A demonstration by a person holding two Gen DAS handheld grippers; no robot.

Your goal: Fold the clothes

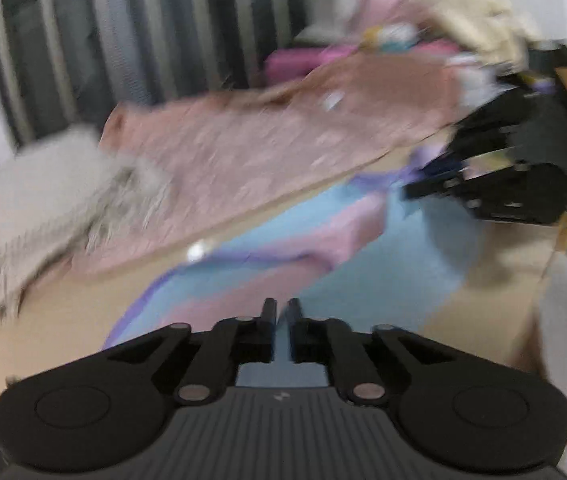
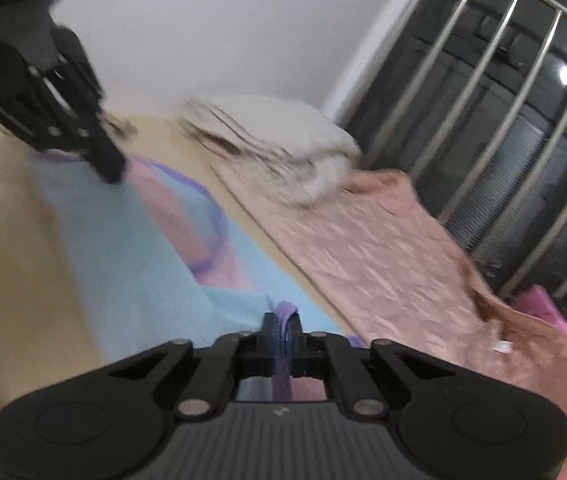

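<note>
A light blue garment (image 1: 363, 280) with pink panels and purple trim lies spread on a beige bed surface (image 1: 43, 340). My left gripper (image 1: 282, 308) is shut, with blue cloth pinched between its narrow-set fingers. The right wrist view shows the left gripper (image 2: 109, 174) at the far corner of the garment (image 2: 123, 248). My right gripper (image 2: 282, 320) is shut on the purple hem, which bunches up between its fingers. From the left wrist view, the right gripper (image 1: 415, 190) is at the garment's other end. Both views are blurred.
A pink quilted blanket (image 2: 383, 256) lies alongside the garment, with a folded grey fringed throw (image 2: 283, 140) on its far end. Metal window bars (image 2: 503, 100) stand behind it. A pile of mixed clothes (image 1: 423, 20) sits at the blanket's other end. A white wall (image 2: 203, 20) is at the back.
</note>
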